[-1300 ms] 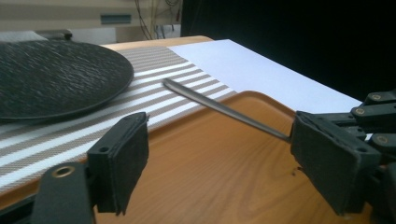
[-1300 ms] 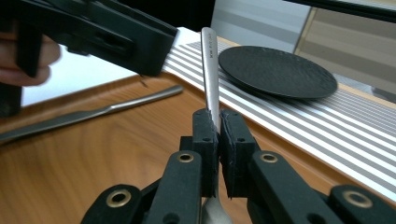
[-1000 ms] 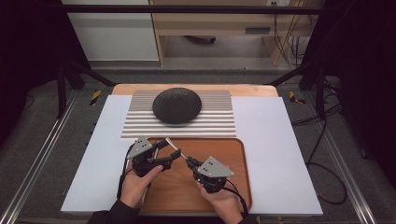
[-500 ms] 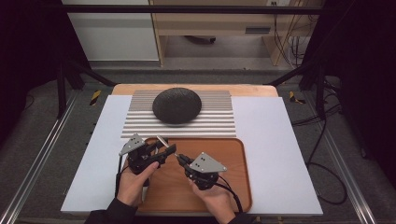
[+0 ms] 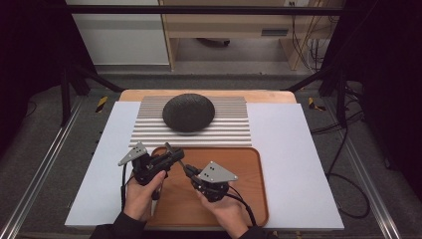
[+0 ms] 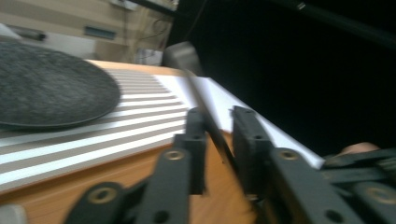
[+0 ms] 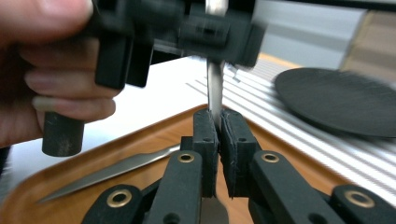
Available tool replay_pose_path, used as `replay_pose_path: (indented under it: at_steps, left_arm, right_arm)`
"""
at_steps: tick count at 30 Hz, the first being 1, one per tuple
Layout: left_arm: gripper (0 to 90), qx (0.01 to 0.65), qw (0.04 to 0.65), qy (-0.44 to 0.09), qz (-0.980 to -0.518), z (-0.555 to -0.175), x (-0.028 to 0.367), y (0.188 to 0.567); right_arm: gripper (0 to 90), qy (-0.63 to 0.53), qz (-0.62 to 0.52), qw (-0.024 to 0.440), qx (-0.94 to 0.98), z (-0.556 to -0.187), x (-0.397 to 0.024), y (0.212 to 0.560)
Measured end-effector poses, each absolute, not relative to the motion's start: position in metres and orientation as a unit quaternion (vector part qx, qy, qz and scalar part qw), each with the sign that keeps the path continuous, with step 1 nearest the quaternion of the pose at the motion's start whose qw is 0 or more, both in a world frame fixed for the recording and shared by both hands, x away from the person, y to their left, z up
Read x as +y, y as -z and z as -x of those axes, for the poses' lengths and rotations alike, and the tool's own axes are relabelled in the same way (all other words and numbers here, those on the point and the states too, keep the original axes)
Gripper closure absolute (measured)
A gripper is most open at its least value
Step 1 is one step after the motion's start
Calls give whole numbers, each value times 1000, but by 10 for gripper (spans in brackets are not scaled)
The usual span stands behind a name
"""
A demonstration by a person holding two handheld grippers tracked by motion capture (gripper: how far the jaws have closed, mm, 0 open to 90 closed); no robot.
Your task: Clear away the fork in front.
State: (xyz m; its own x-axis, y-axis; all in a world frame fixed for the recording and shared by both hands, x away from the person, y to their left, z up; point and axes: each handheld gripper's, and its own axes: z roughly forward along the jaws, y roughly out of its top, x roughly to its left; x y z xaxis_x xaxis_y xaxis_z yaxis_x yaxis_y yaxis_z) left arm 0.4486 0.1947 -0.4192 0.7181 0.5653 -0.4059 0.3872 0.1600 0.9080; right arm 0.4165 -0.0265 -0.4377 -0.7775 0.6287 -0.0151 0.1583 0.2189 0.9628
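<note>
Right gripper (image 7: 218,128): my jaws are pressed together on a thin metal utensil (image 7: 215,91), which rises straight out from between my pads.
Left gripper (image 5: 175,155): my jaws have just been closing, with the same utensil (image 6: 205,112) between them; in the left gripper view it looks like a slim dark rod running up between my pads to a blurred rounded end. I cannot tell for certain whether the pads press on it.
Utensil position: spans the short gap between my two grippers, above the wooden tray (image 5: 249,179).
Second piece: a flat, pointed metal blade (image 7: 112,173) lies on the tray floor, down and to the left of my right jaws, apart from them.
Beyond my jaws: a striped mat (image 5: 234,130) just past the tray edge, with a dark grey domed cover (image 5: 188,112) resting on it.
Hands: my left hand (image 5: 142,195) and right hand (image 5: 226,211) wrap the gripper handles over the tray.
</note>
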Motion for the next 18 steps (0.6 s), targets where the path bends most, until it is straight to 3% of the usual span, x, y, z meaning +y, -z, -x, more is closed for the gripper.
replay_pose_path:
  at_steps: [1, 4, 7, 10, 18]
  left_arm:
    - [850, 366, 664, -83, -646, -446, 194, 416]
    - [865, 352, 663, -119, -650, -441, 197, 403]
    - [866, 343, 652, -158, -657, -437, 203, 393]
    - [867, 333, 645, -181, -663, -435, 206, 387]
    - [866, 335, 635, -188, -670, -435, 214, 387]
  right_arm:
    - [857, -570, -260, 202, 753, -418, -26, 438]
    - [696, -579, -262, 190, 749, -418, -25, 435]
    - [649, -580, -258, 194, 748, -416, -31, 431]
    - [536, -564, -268, 193, 757, -418, -39, 430]
    - [355, -506, -321, 191, 778, -420, -83, 444]
